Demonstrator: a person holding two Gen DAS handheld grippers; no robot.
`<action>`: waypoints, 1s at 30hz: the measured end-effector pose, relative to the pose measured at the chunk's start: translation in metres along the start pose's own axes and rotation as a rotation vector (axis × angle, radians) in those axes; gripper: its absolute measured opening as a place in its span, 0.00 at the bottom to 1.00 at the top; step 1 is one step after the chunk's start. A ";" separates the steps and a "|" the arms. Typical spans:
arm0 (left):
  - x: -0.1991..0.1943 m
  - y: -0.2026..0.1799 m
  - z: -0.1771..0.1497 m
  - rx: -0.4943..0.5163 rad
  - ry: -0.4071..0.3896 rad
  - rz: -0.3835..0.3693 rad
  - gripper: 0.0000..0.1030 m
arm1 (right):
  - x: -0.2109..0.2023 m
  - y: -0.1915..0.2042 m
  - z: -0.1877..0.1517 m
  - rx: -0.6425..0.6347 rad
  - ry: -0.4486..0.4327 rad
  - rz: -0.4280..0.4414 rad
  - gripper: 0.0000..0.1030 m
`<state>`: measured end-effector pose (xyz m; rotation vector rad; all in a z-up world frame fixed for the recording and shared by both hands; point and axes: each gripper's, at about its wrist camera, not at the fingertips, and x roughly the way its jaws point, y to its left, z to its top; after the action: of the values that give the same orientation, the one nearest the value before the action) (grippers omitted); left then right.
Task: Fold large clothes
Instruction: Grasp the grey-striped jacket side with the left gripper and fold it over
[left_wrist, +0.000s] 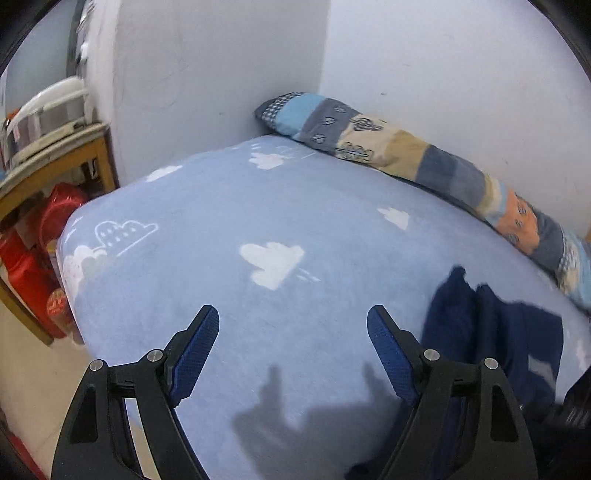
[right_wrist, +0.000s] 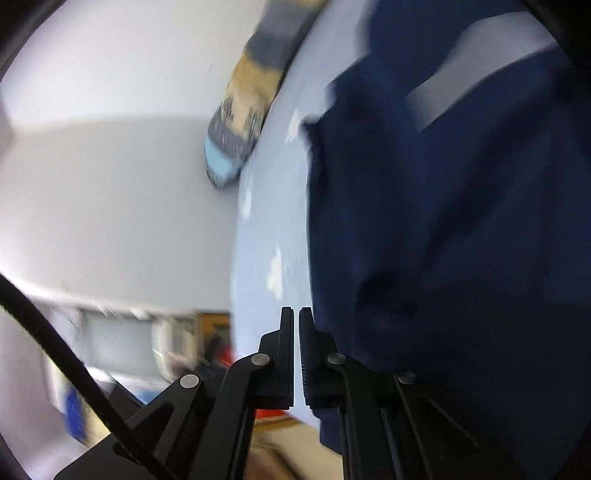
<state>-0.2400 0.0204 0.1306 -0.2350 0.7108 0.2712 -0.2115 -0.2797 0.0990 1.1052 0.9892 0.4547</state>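
Note:
A dark navy garment (left_wrist: 495, 332) lies bunched on the light blue cloud-print bed sheet (left_wrist: 258, 206), to the right of my left gripper (left_wrist: 293, 317). The left gripper is open and empty, held over bare sheet. In the right wrist view, which is rolled sideways and blurred, the navy garment (right_wrist: 443, 221) with a grey patch fills the right side. My right gripper (right_wrist: 295, 314) has its jaws nearly together with a thin gap; nothing shows between them, and the garment lies just beside the right finger.
A long patchwork bolster (left_wrist: 406, 155) lies along the white wall at the bed's far edge; it also shows in the right wrist view (right_wrist: 240, 125). A wooden table (left_wrist: 55, 155) with red bags (left_wrist: 33, 258) under it stands left of the bed.

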 end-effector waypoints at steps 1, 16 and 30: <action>-0.001 0.008 0.001 -0.027 0.001 -0.007 0.79 | 0.007 0.011 -0.008 -0.059 0.012 -0.026 0.05; 0.081 -0.124 -0.030 0.155 0.619 -0.715 0.84 | -0.158 -0.031 0.052 -0.207 -0.064 -0.184 0.58; 0.127 -0.209 -0.063 0.253 0.896 -0.877 0.89 | -0.212 -0.140 0.098 0.057 -0.144 -0.231 0.58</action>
<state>-0.1184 -0.1742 0.0245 -0.4062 1.4279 -0.8139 -0.2597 -0.5465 0.0758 1.0444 0.9931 0.1585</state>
